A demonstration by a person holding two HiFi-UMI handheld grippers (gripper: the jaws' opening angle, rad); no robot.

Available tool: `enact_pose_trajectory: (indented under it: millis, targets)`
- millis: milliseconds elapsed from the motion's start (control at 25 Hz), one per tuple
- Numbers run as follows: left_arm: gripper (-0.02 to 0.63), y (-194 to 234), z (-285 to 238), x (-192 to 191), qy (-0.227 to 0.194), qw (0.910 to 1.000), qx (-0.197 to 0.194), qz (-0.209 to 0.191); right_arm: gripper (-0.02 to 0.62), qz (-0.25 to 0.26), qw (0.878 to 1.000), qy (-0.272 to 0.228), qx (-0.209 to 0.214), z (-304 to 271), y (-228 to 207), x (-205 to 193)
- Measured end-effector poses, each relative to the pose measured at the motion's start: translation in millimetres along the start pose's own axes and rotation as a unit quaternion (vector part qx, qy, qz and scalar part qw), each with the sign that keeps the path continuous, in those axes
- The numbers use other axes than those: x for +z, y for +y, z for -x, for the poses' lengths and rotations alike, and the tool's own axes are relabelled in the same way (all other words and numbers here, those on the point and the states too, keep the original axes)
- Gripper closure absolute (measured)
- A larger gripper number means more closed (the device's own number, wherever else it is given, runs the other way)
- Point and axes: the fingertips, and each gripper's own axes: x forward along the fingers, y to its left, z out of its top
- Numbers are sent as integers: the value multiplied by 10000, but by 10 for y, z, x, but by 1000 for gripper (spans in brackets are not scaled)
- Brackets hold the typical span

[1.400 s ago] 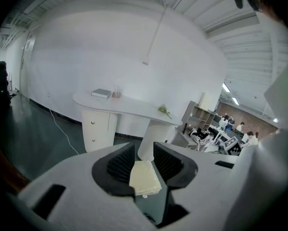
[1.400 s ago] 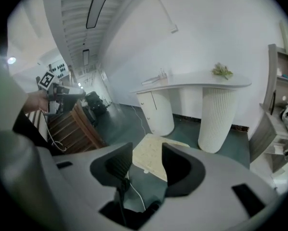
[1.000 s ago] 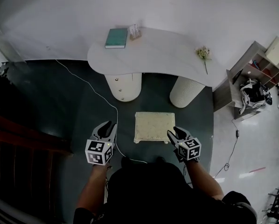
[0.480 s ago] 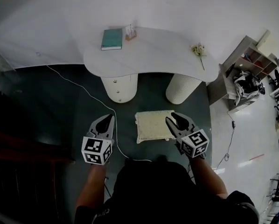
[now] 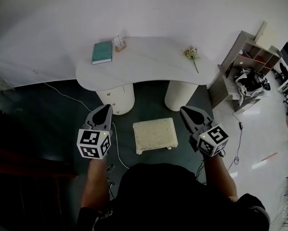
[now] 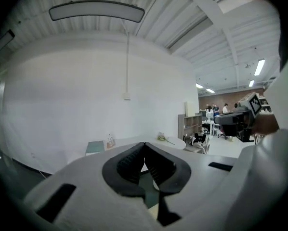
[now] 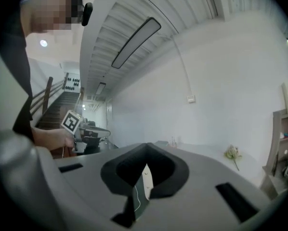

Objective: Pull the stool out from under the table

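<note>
The stool (image 5: 155,135), a low square one with a cream seat, stands on the dark green floor in front of the white curved table (image 5: 149,64), clear of its top. My left gripper (image 5: 105,108) hangs raised to the stool's left and my right gripper (image 5: 184,110) to its right, both apart from it. Both pairs of jaws have just been closing with nothing between them and now meet. In the left gripper view the left gripper (image 6: 144,144) points level at the table, and the right gripper (image 7: 146,146) does the same in the right gripper view.
The table rests on two round white pedestals (image 5: 116,98) (image 5: 181,94) and carries a teal book (image 5: 102,52), a card holder (image 5: 118,43) and a flower sprig (image 5: 191,53). A white cable (image 5: 76,100) runs across the floor. A shelf unit (image 5: 245,57) with a bag (image 5: 250,81) stands at right.
Both grippers have risen from beside the stool's sides and their jaws have shut, the right one from wide open. The stool stays where it was on the floor.
</note>
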Motion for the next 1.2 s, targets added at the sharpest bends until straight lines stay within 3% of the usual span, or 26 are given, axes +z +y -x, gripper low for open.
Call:
enact_pose_trajectory:
  millis: [120, 320, 680, 1200]
  targets:
    - [604, -88, -57, 190, -339, 9975, 132, 613, 592, 57, 9998, -209, 41, 103, -73, 179]
    - [604, -453, -174, 335, -244, 9996, -126, 87, 592, 101, 9991, -373, 144, 159, -136, 290]
    - [604, -559, -82, 115, 81, 9996, -100, 269, 592, -28, 9993, -354, 106, 178, -161, 122]
    - [604, -645, -55, 37, 202, 9993, -182, 257, 594, -313, 9988, -368, 19, 287, -115, -13]
